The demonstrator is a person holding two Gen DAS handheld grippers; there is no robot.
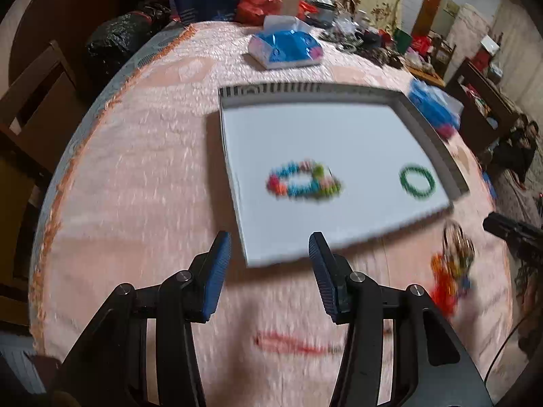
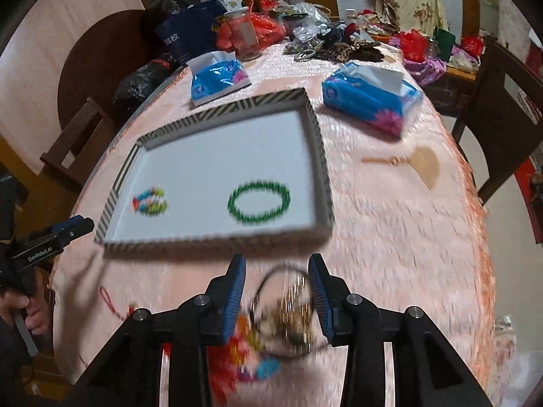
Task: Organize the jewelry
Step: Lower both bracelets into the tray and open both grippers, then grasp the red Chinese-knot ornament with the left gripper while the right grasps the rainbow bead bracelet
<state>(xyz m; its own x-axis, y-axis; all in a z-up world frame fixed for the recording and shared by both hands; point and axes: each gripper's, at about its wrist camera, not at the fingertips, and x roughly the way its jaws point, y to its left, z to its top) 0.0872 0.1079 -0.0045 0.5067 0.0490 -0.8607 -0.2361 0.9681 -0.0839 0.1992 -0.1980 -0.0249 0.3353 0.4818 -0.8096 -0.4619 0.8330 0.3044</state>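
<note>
Left wrist view
- Left hand-held gripper (image 1: 269, 247): one, jaws standing apart, nothing lying between the two blue pads, hovering over the near edge of the tray.
- Tray (image 1: 339, 93): one, white floor with striped rim, resting on the pink-covered bench (image 1: 142, 176).
- Bracelets in tray: two, lying apart; one multicoloured bead bracelet (image 1: 303, 183) to the left, one green bead bracelet (image 1: 417, 181) to the right.
- Loose jewelry pile (image 1: 453, 268): one blurred heap, sitting on the bench just outside the tray's near right corner.
- Red cord (image 1: 292, 344): one, lying on the bench below the pads.
- Tissue packs: two, blue, sitting beyond and beside the tray.

Right wrist view
- Right hand-held gripper (image 2: 276, 268): one, jaws released, hovering above the loose jewelry pile (image 2: 288, 315); the blur is leaving contact unclear.
- Tray (image 2: 319, 156): one, holding the same two bracelets, multicoloured (image 2: 151, 201) and green (image 2: 259, 201).
- Tissue packs: two.
- Left hand-held gripper (image 2: 73, 225): showing at the left edge, a hand (image 2: 32, 310) gripping its handle.
</note>
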